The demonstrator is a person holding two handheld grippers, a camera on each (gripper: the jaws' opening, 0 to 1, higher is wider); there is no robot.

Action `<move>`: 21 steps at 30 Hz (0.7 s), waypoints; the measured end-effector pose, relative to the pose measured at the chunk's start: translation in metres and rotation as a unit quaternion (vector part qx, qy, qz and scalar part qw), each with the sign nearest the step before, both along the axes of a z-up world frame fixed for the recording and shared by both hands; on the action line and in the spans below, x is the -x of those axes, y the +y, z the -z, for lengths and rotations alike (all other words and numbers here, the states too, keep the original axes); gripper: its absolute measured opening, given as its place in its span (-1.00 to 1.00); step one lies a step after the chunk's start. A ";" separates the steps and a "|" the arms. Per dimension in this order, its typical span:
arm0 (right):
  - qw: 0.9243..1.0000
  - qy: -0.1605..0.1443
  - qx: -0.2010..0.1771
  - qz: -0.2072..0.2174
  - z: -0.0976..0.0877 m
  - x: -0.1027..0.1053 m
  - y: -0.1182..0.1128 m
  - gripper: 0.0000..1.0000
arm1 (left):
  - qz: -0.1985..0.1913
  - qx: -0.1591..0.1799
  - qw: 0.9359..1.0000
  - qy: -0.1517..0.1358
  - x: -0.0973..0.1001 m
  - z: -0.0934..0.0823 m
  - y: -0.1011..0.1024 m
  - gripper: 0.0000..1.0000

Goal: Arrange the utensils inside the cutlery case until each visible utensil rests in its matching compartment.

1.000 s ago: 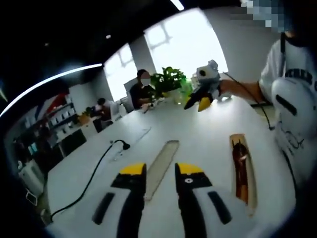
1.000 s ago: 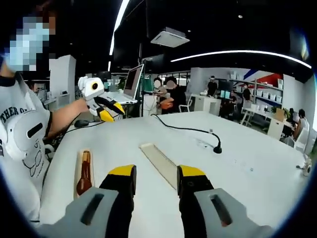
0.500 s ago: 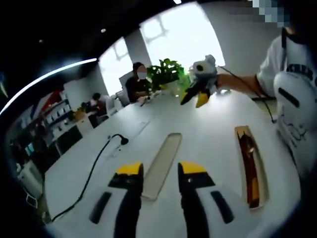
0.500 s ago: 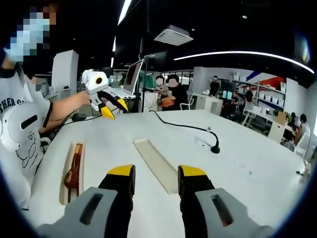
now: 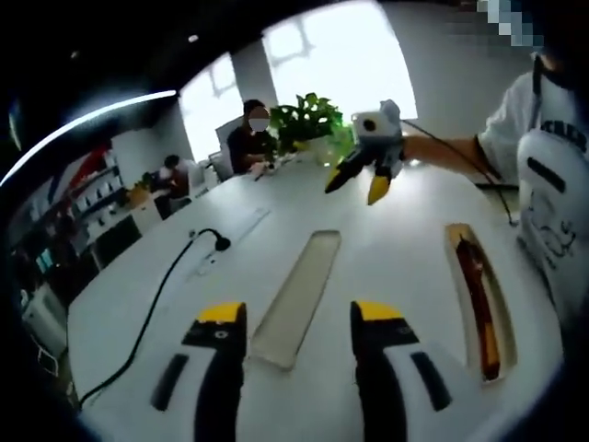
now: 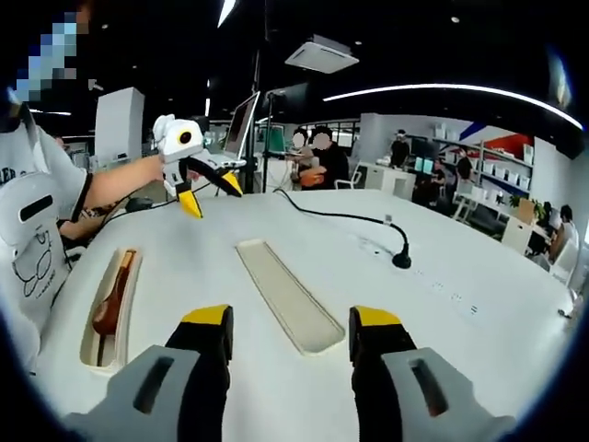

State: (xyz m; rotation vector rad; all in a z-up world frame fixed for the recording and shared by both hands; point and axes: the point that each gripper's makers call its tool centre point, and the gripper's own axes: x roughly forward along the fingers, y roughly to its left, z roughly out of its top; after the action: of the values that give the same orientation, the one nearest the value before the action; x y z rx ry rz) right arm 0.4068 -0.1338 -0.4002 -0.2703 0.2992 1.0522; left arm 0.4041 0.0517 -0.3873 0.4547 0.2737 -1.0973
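On the white table [image 5: 396, 239] lie two long narrow compartments of the cutlery case. The empty beige one [image 5: 299, 293] [image 6: 287, 295] runs straight ahead between each view's jaws. The other compartment [image 5: 457, 241] [image 6: 129, 253] holds a brown utensil [image 5: 476, 290] [image 6: 110, 302] lying lengthwise. My left gripper [image 5: 299, 318] hovers open over the near end of the empty compartment and appears again across the table [image 6: 204, 189], held up by a hand. My right gripper [image 6: 293, 322] is open too, and it appears raised above the far side [image 5: 354, 182].
A black cable ending in a small gooseneck stand [image 5: 217, 241] [image 6: 401, 261] crosses the table. A potted plant [image 5: 313, 120] and seated people are at one end, a laptop [image 6: 244, 138] at the other. The person's white-shirted torso [image 5: 552, 212] borders the utensil's side.
Both grippers' jaws have spread wider. Both cameras have tipped down toward the table, so the compartments look closer and longer.
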 end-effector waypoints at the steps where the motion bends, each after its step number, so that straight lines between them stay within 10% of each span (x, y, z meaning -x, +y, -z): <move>1: 1.000 0.000 -0.001 0.000 0.002 -0.001 0.001 0.09 | -0.003 -0.002 1.000 0.003 -0.002 0.003 0.001 0.05; 17: 1.000 0.019 0.018 -0.003 0.038 -0.016 0.003 0.04 | 0.001 -0.023 0.999 0.032 -0.025 0.036 0.012 0.04; 21: 0.995 0.033 0.089 -0.014 0.047 -0.018 -0.003 0.05 | 0.010 -0.094 0.994 0.046 -0.028 0.048 0.019 -0.04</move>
State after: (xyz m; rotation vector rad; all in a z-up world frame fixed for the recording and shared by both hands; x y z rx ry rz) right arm 0.4250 -0.1368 -0.4474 -0.4007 0.4512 1.0658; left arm 0.4317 0.0707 -0.4355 0.5763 0.4575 -1.1176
